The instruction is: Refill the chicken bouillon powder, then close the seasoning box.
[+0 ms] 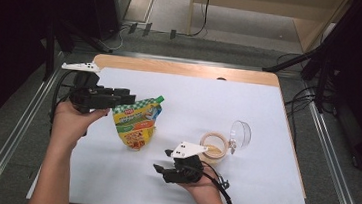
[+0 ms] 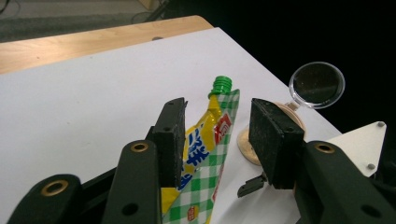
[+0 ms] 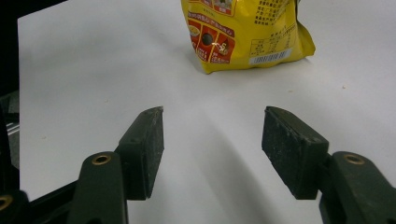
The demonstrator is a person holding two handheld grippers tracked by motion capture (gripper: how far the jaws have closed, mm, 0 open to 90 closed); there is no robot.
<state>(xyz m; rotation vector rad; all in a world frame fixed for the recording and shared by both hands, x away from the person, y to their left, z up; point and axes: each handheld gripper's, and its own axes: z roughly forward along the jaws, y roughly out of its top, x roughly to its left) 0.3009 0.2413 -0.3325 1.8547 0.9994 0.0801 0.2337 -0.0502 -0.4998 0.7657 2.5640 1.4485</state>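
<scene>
Apparently the release step is in hand: the left gripper (image 2: 217,140) has its jaws spread either side of the yellow-and-green checked spout pouch with a green cap (image 2: 205,154), one pad touching it, the other clear. That pouch stands left of the round tan jar with its clear hinged lid open (image 1: 213,148). Next, the left gripper should back off without tipping the pouch. The right gripper (image 3: 212,140), jaws spread and empty, waits near the pouch's base. The jar's contents are hard to make out.
</scene>
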